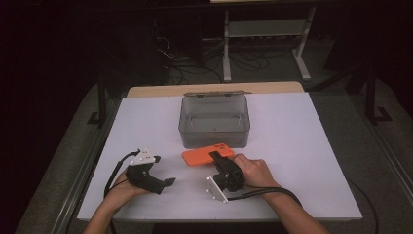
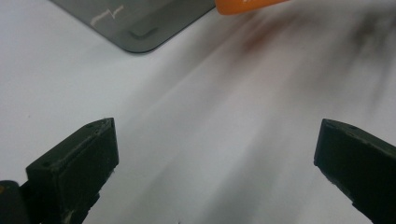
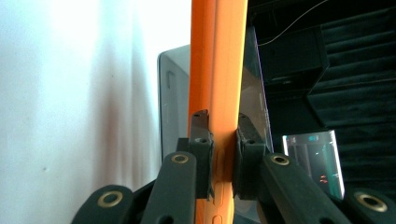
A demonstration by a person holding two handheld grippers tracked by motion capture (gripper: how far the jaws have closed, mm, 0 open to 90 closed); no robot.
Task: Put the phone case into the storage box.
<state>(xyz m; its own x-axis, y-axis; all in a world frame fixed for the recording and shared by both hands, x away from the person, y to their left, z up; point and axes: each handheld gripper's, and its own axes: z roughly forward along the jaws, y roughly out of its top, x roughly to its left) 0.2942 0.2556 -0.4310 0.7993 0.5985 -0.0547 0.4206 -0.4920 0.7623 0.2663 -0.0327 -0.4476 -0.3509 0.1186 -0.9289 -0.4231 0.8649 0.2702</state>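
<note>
Right gripper (image 1: 215,157) is pinching the flat orange phone in its rubbery case (image 1: 207,155) across its thin edge; in the right gripper view both pads press the orange sides (image 3: 218,93). The phone sits at the table's middle, just in front of the empty, translucent grey plastic box (image 1: 214,127), apparently barely off the white tabletop (image 1: 292,146). Left gripper (image 1: 168,182) rests apart on the table, jaws spread, nothing between them. Judgement: grasp done; lifting and placing into the box remain.

The right gripper (image 1: 215,157) is clamped tight, while the left gripper (image 1: 169,182) rests with jaws spread wide.
</note>
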